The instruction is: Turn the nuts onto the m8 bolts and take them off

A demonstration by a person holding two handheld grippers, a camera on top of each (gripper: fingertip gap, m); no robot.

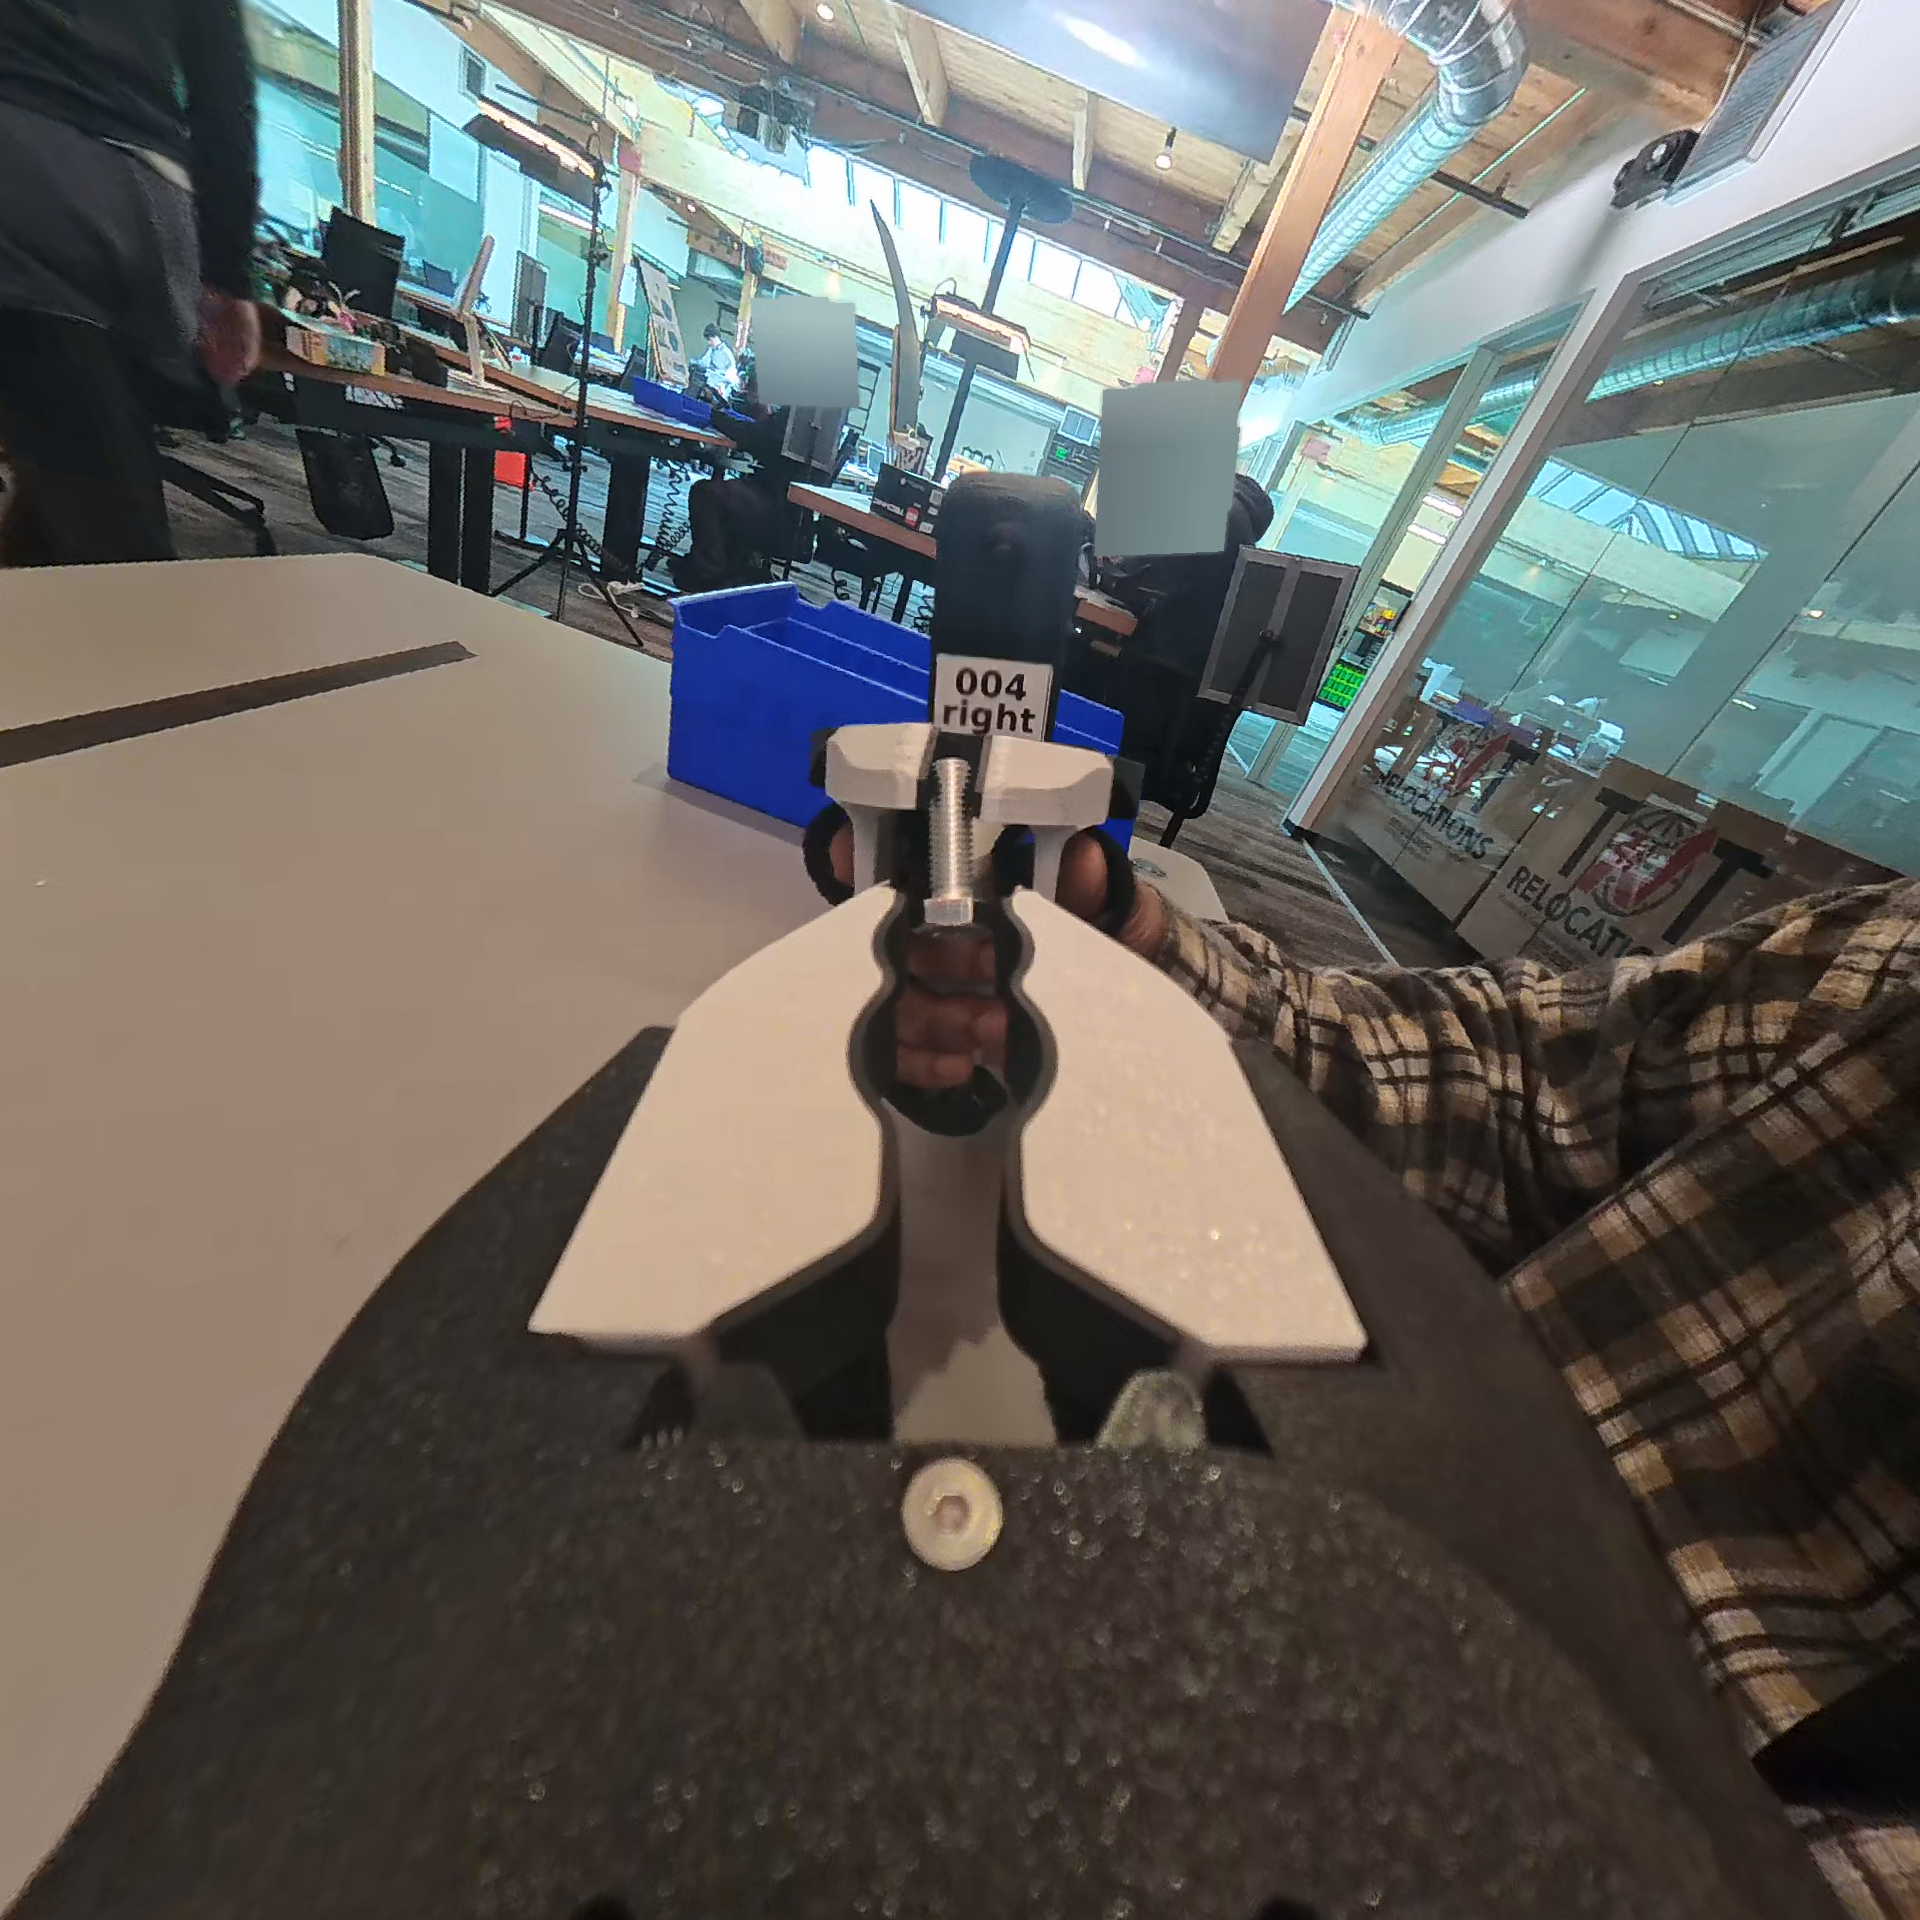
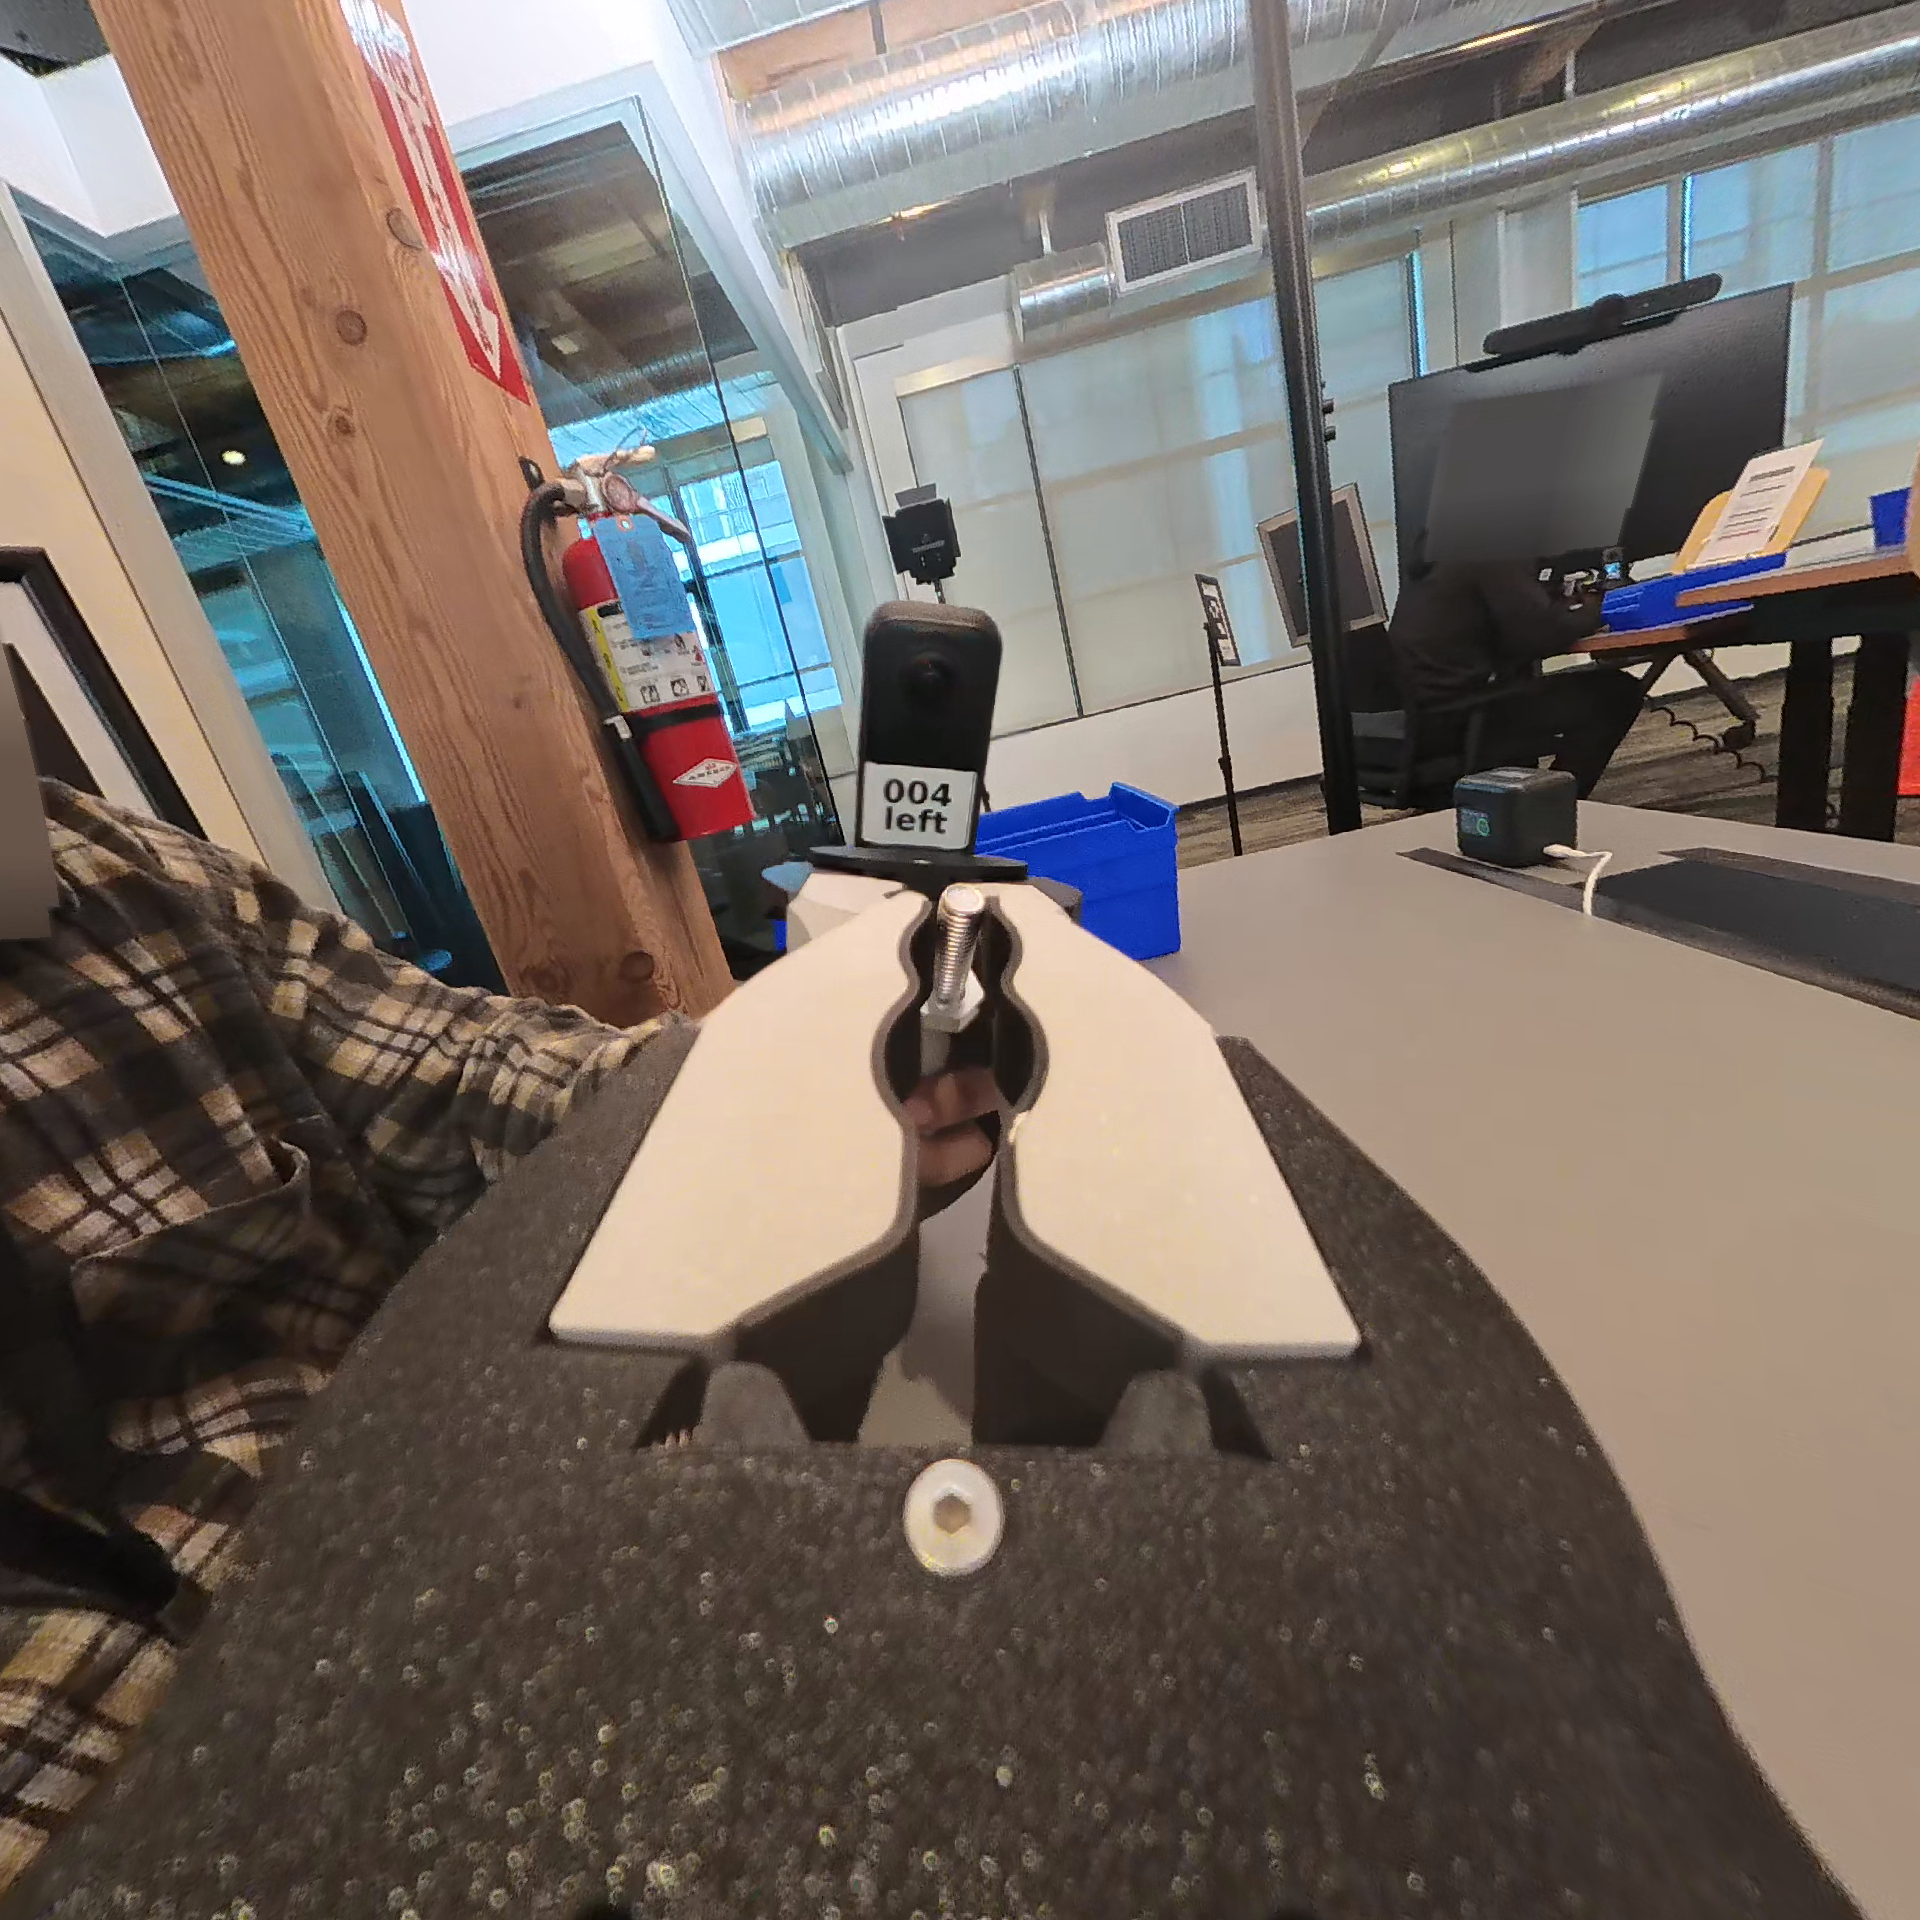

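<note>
silver bolt [image 1: 954, 837], blue bin [image 1: 769, 707], plaid sleeve [image 1: 1558, 1101], grey table [image 2: 1558, 1091]

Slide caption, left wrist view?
Left gripper flanks the hex end of a bolt held by the facing right gripper, above a table, blue bin behind.

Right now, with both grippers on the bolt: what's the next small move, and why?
Probably twist the left gripper about the axis of the bolt while the right gripper holds firm. The left's tips look closed on what seems to be the nut. The right's fingers close around the bolt. Bare thread shows above the nut, so it can travel.
</note>
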